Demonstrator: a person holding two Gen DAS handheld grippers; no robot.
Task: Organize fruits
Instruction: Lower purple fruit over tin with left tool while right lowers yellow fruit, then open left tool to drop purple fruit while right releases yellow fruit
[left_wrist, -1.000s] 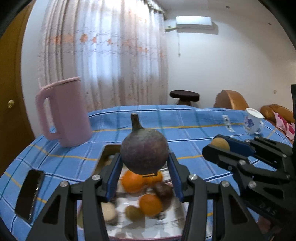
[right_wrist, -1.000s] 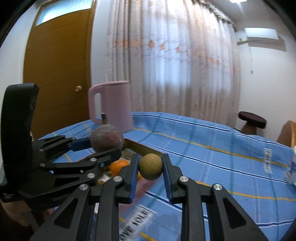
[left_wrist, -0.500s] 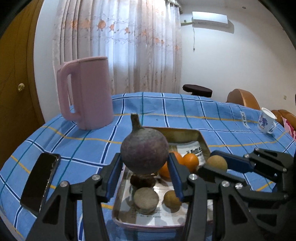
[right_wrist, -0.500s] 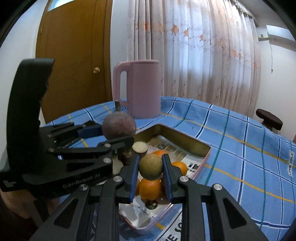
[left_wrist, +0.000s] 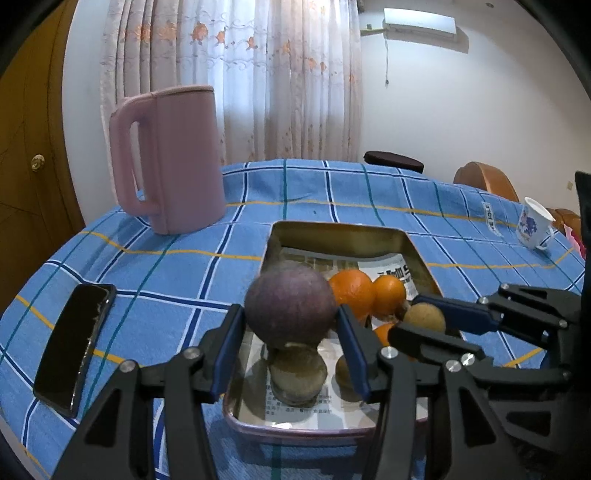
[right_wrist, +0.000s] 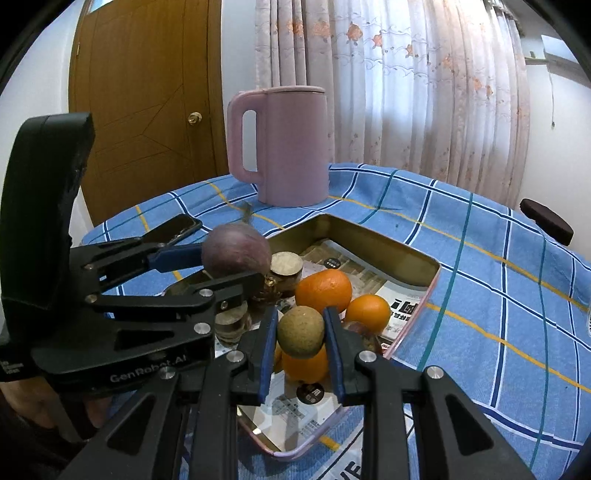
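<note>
My left gripper (left_wrist: 290, 334) is shut on a dark purple mangosteen (left_wrist: 290, 308) and holds it over the near left part of the metal tray (left_wrist: 341, 230). It also shows in the right wrist view (right_wrist: 236, 254). My right gripper (right_wrist: 301, 345) is shut on a small tan round fruit (right_wrist: 301, 332), above the tray's near right part; that fruit shows in the left wrist view (left_wrist: 424, 317). In the tray lie oranges (left_wrist: 351, 290), brownish fruits (left_wrist: 297, 373) and printed paper.
A pink jug (left_wrist: 171, 158) stands behind the tray on the blue checked tablecloth (left_wrist: 177, 280). A black phone (left_wrist: 74, 343) lies to the tray's left. A white cup with blue print (left_wrist: 533, 223) stands far right. A dark stool (left_wrist: 393, 162) is beyond the table.
Both grippers have moved lower and closer over the tray with their fruits. The mangosteen has tilted, so its stem now points away from the left camera.
</note>
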